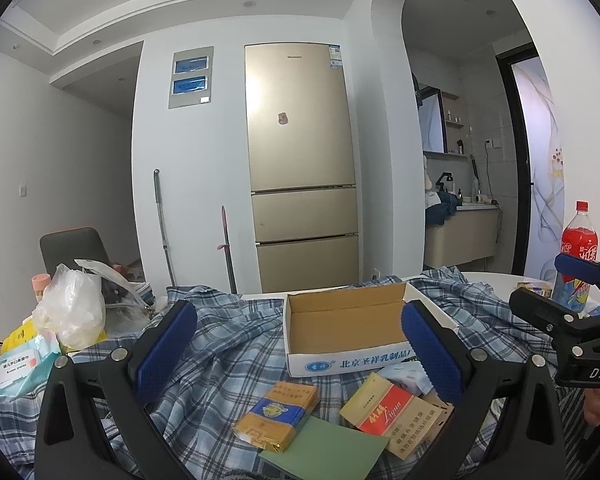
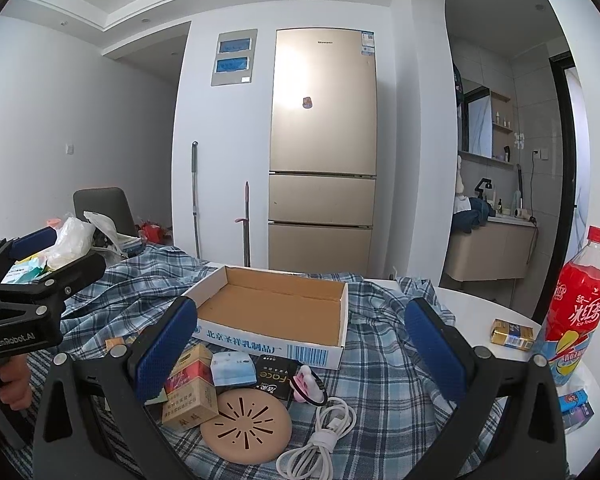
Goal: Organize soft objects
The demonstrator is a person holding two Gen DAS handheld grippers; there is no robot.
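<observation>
An empty cardboard tray box (image 1: pixel 346 320) (image 2: pixel 276 308) sits on a blue plaid cloth (image 1: pixel 228 344) (image 2: pixel 380 364) that covers the table. My left gripper (image 1: pixel 300 348) is open and empty, above cigarette packs (image 1: pixel 278 410) in front of the box. My right gripper (image 2: pixel 300 348) is open and empty, above a small tissue pack (image 2: pixel 232 368), a pink round disc (image 2: pixel 246 426) and a white cable (image 2: pixel 320 436). A wet-wipes pack (image 1: pixel 22 366) lies at the far left. Each gripper shows in the other's view: the right gripper (image 1: pixel 560 284), the left gripper (image 2: pixel 60 248).
A crumpled plastic bag (image 1: pixel 74 304) lies at the left. A red iced-tea bottle (image 2: pixel 576 316) and a gold pack (image 2: pixel 512 334) stand on the white table at the right. A fridge (image 1: pixel 304 168), mop handles and a chair (image 2: pixel 104 208) are behind.
</observation>
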